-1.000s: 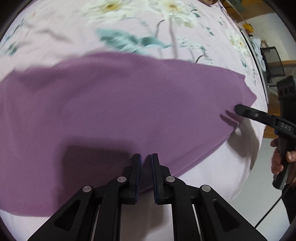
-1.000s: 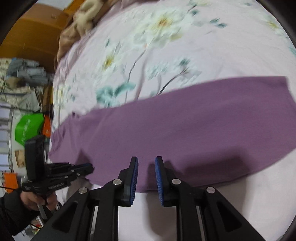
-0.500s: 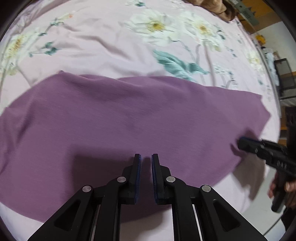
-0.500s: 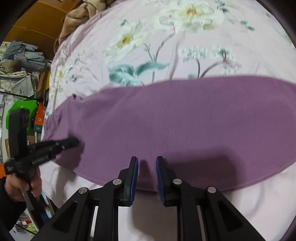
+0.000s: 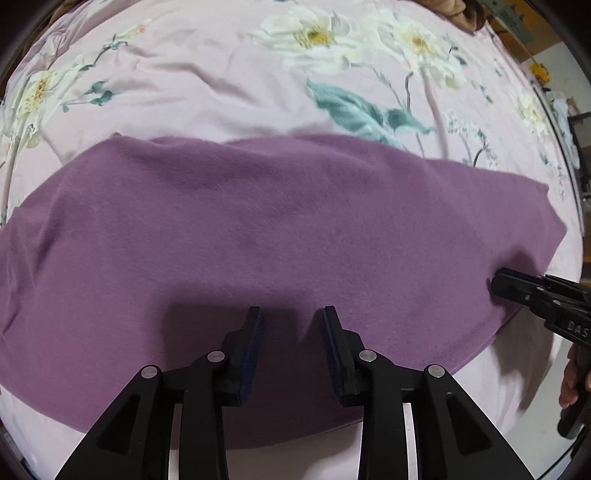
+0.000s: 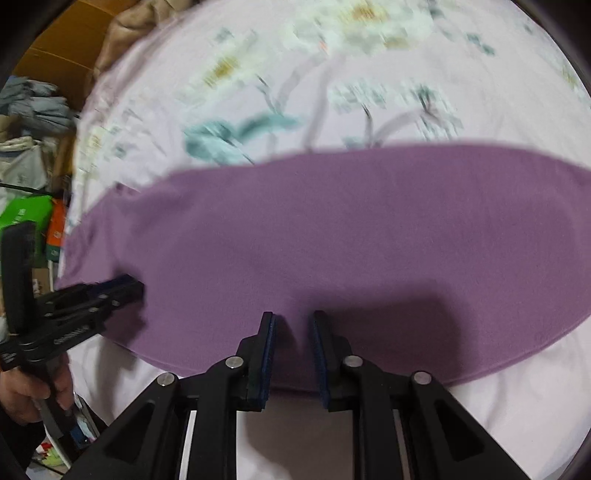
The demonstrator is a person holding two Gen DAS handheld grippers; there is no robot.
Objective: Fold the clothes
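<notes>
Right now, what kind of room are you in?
Most likely a bedroom at home. A purple garment lies spread on a bed covered by a pink flowered sheet, and piles of folded clothes and a green box crowd the space beside the bed.

I see a bed under a pale pink sheet [image 5: 207,99] printed with large white flowers [image 5: 314,33] and teal leaves [image 5: 354,110]; the print blurs in my right wrist view. At the sheet's far corner lies a bunched tan blanket [image 6: 129,33], against a brown wooden panel [image 6: 62,55]. Beside the bed I make out a heap of grey folded cloth [image 6: 40,103], a green box [image 6: 26,216] and an orange packet [image 6: 57,229].
</notes>
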